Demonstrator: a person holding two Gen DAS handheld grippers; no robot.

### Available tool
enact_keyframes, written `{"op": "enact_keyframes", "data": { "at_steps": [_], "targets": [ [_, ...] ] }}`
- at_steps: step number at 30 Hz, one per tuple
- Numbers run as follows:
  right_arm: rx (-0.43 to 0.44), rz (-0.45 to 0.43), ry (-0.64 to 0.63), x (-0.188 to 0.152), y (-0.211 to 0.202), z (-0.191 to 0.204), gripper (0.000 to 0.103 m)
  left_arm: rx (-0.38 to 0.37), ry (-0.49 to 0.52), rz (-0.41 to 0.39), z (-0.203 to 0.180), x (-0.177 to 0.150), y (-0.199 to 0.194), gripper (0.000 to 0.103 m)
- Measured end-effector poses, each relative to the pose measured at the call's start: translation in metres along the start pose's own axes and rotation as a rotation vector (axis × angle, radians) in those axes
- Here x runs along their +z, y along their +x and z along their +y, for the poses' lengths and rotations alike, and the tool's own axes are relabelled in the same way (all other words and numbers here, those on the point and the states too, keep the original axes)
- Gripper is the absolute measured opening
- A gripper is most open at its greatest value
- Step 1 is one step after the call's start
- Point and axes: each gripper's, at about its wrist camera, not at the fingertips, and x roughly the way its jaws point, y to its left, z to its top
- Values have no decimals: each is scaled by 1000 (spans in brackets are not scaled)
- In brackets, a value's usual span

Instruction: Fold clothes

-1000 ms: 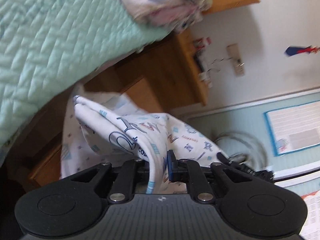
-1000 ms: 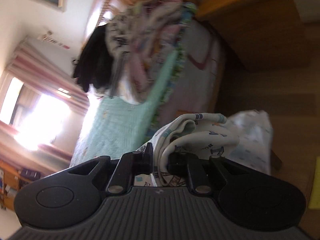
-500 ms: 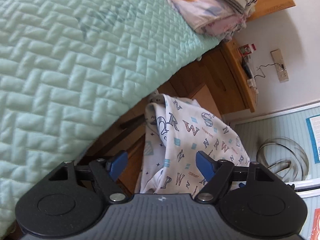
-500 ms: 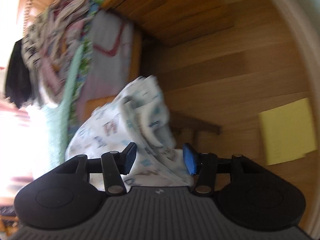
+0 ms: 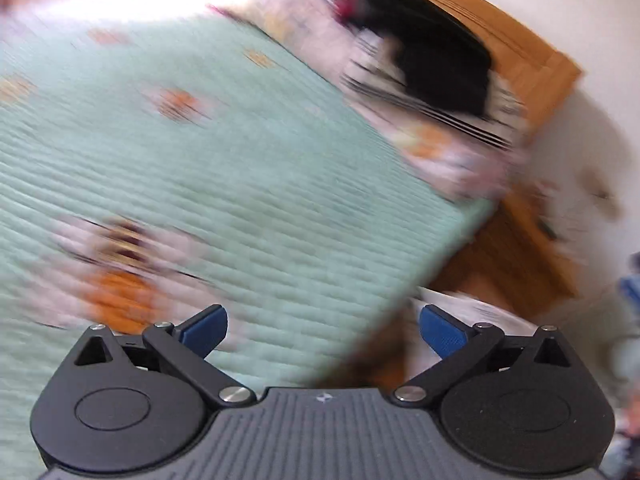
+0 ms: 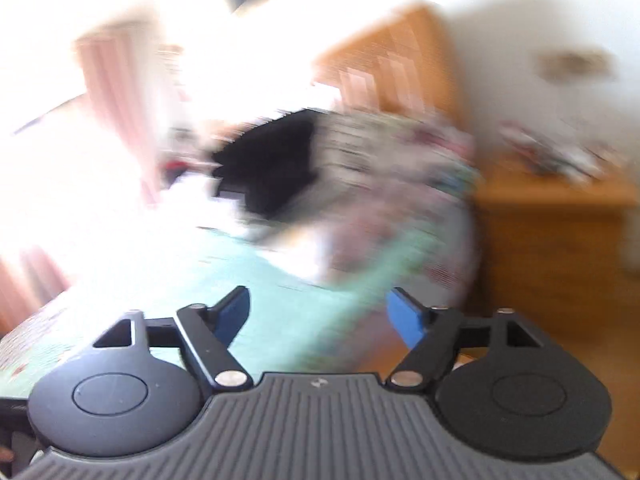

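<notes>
Left wrist | left gripper (image 5: 322, 322), right gripper (image 6: 318, 312): fingers opening, empty | writing: blurred, unreadable

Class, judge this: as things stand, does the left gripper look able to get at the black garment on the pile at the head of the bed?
Probably yes. The left gripper is opening with nothing between its jaws, and only bare green quilt lies before the black garment, atop the pile.

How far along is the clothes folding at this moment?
Done: nothing folded is clearly visible; both views are blurred. In hand: nothing. The left gripper and right gripper are both opening, with no cloth between their fingers. Left: a mixed clothes pile with a black garment sits unfolded at the head of the green quilt. A white garment lies off the bed's edge.
</notes>
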Motion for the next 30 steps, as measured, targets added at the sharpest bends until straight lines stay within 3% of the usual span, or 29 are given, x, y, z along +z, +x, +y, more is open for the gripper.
{"op": "enact_keyframes", "data": {
  "at_steps": [2,3,7,10,12,17,19,24,30],
  "targets": [
    [142,-12,-37,-11,9,50,82,270,45,-100,12,-3,-29,102],
    [200,-10,-53,-19,11,74,82,356,53,-141,20,-5,-43,102],
    [404,50,-98,-51,22,158,82,596,1,-253,59,-11,-97,102],
    [534,103,-135,-68,23,212,82,763,-68,-284,89,-16,-128,102],
    [602,125,-178,-75,22,245,82,807,-118,-290,108,-21,-146,102],
    [738,159,-267,-87,11,316,83,739,-254,-340,149,-41,-195,102],
    [786,171,-296,-92,2,336,83,745,-286,-370,159,-50,-212,102],
    [872,211,-345,-106,-12,367,83,767,-364,-361,183,-66,-239,102],
    [916,242,-397,-115,-20,381,83,820,-418,-358,200,-84,-261,103]
  ]
}}
